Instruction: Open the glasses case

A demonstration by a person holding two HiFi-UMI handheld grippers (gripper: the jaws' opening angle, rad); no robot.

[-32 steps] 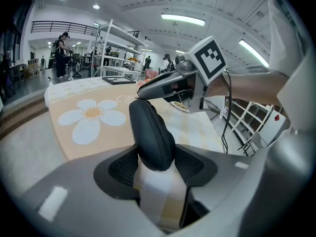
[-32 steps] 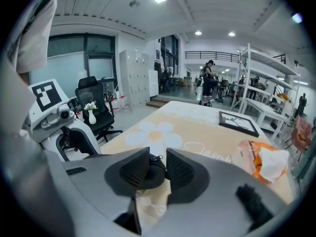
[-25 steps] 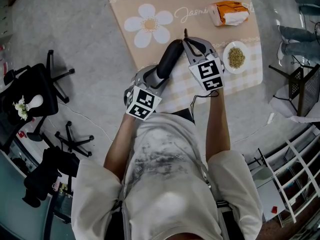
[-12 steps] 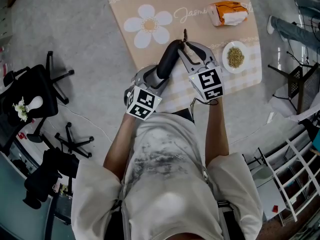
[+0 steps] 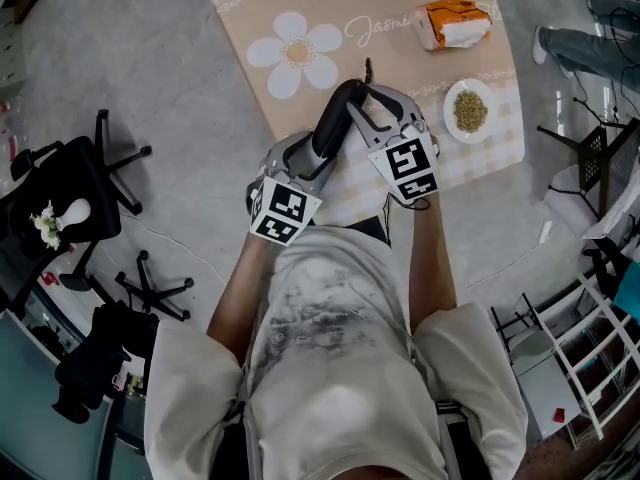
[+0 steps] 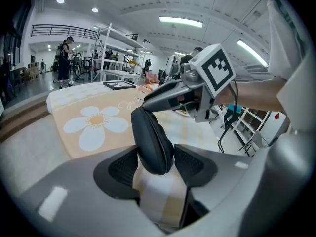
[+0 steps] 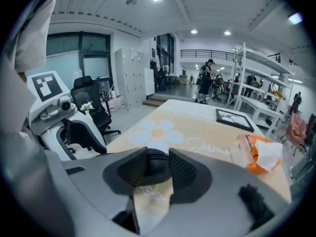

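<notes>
My right tongs (image 7: 158,168), clenched a second ago, are opening; the far end of the glasses case (image 6: 151,138) sits between them unpinched. Left tongs (image 6: 156,165) clamp its near end above the worktop (image 5: 480,153). Step, I judge: regripping. Next: bite the lid edge, lift.
</notes>
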